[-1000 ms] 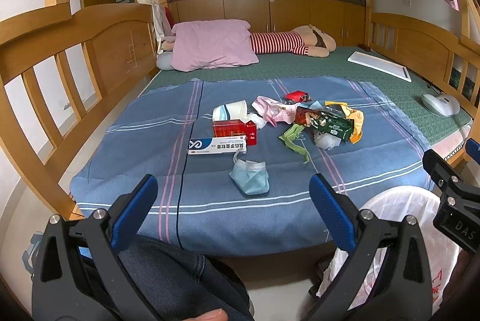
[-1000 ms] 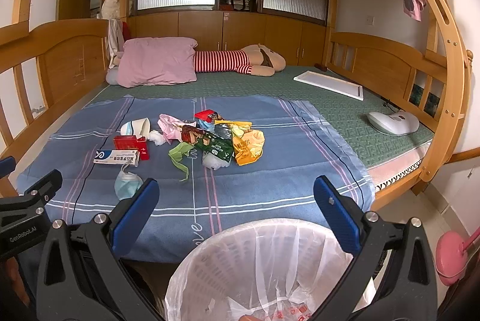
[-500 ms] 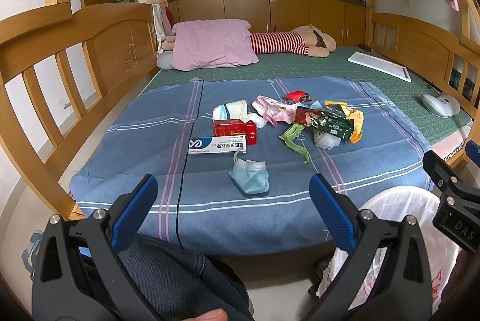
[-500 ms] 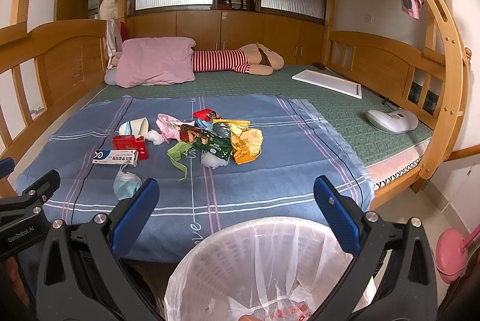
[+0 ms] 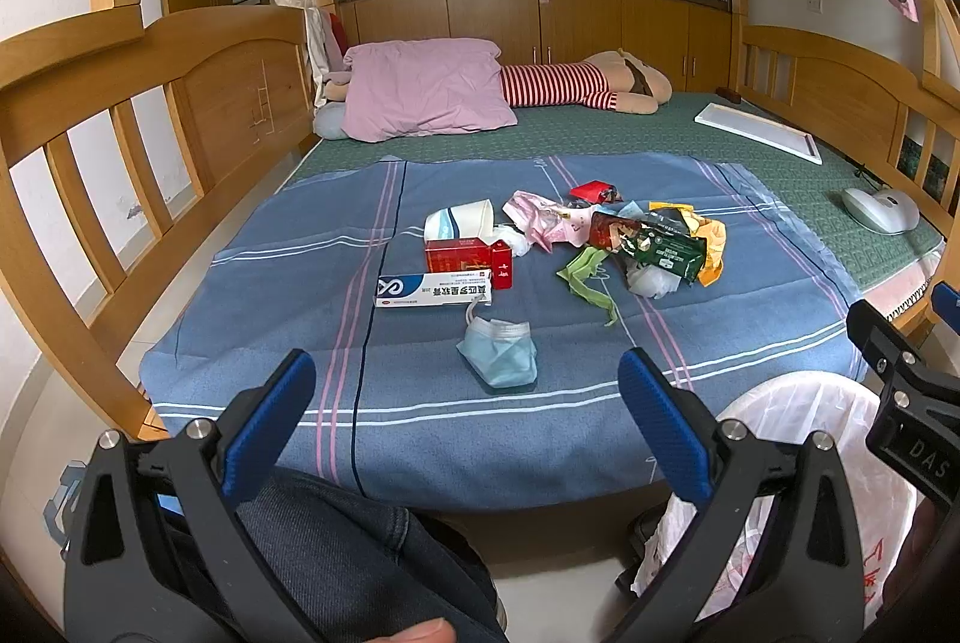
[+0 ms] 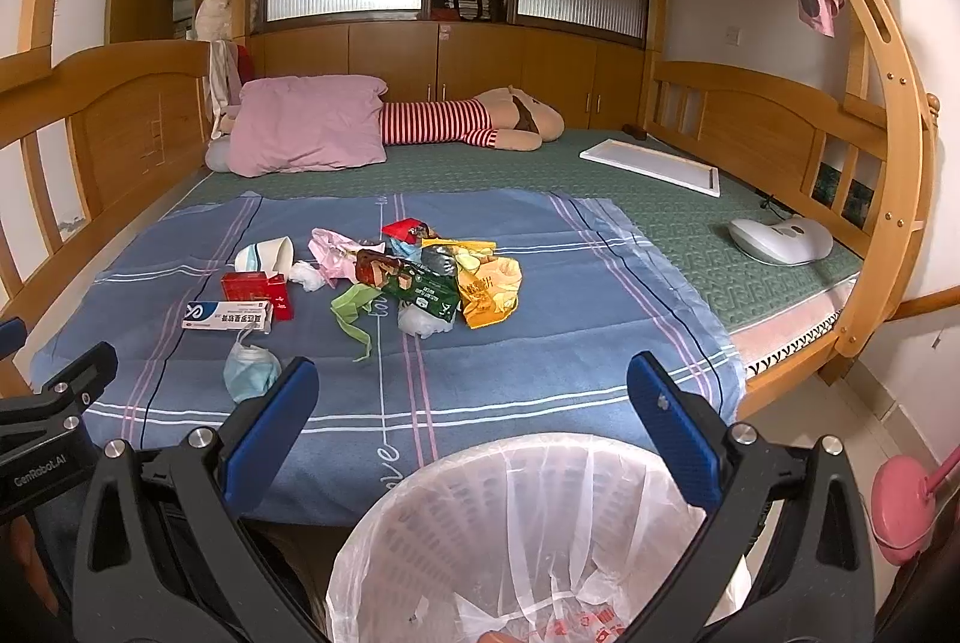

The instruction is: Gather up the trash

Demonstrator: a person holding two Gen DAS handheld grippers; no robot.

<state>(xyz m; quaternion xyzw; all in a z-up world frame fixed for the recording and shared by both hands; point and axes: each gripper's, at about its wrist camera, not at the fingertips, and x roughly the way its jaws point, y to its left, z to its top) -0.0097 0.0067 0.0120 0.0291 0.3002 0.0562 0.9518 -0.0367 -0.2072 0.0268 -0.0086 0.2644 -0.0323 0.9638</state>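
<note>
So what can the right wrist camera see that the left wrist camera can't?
Only the right wrist view shows the pink round thing on the floor and looks down into the lined trash bin. Only the left wrist view shows the person's jeans-clad leg. Both show the blue face mask, the red box, the green snack packet and both grippers, left and right, open and empty.

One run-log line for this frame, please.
phase: pre-grasp | left gripper: open, empty | right gripper: open, empty | trash pile: on blue blanket | lined bin: below right gripper
</note>
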